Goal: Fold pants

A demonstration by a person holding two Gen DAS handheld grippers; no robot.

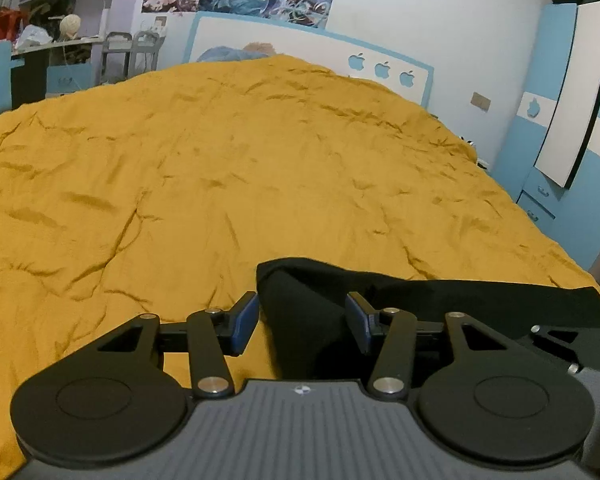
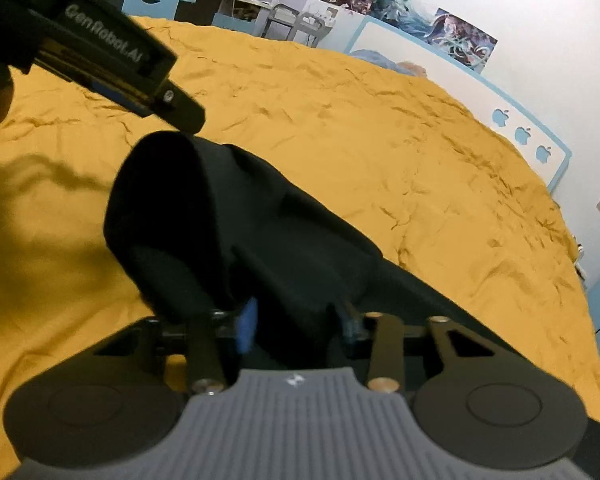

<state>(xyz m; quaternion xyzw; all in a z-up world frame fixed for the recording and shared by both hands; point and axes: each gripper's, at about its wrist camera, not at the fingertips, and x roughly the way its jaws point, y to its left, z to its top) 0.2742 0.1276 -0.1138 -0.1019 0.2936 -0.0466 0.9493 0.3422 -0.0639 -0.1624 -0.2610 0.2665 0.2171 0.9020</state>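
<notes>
Black pants [image 1: 308,312] lie bunched on the mustard-yellow bed cover [image 1: 220,160] near its front edge. A flatter part runs off to the right. My left gripper [image 1: 302,322] stands open, its blue pads either side of the raised end of the fabric. In the right wrist view the pants [image 2: 260,232] form a thick rolled hump, and the left gripper [image 2: 186,118] hovers at its top from the upper left. My right gripper [image 2: 300,326] is blurred. Its fingers stand apart with black cloth filling the gap and covering the tips.
The yellow cover [image 2: 380,140] spreads wide and wrinkled beyond the pants. A white headboard [image 1: 384,68] with blue apple shapes stands at the far end. A blue wardrobe [image 1: 560,160] is on the right, and a cluttered desk with shelves [image 1: 60,40] at the back left.
</notes>
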